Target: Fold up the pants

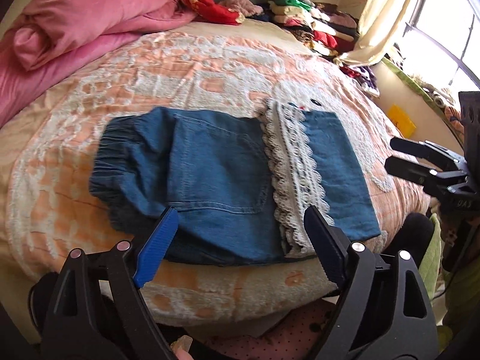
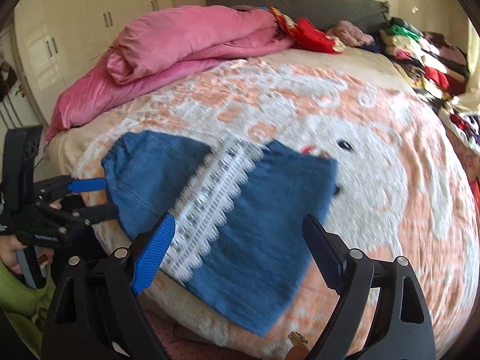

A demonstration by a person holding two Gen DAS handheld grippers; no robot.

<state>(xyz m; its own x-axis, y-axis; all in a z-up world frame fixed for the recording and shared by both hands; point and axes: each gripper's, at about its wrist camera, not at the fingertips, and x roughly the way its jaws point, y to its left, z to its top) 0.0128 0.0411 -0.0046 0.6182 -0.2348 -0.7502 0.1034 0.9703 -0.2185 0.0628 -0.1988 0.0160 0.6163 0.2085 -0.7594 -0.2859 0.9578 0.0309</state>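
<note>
Blue denim pants (image 1: 216, 177) with an elastic waist at the left and white lace trim (image 1: 295, 177) lie folded on the bed near its front edge. They also show in the right wrist view (image 2: 264, 240). My left gripper (image 1: 240, 216) is open and empty, held just above the near edge of the pants; it also shows at the left of the right wrist view (image 2: 105, 198). My right gripper (image 2: 238, 225) is open and empty above the folded leg end; it also shows at the right of the left wrist view (image 1: 390, 153).
The bed has a peach and white patterned cover (image 1: 180, 69). A pink duvet (image 1: 75, 24) lies rolled at the back left. Stacks of folded clothes (image 1: 315, 21) sit at the back right by a curtain (image 1: 387, 15). White wardrobes (image 2: 75, 24) stand left.
</note>
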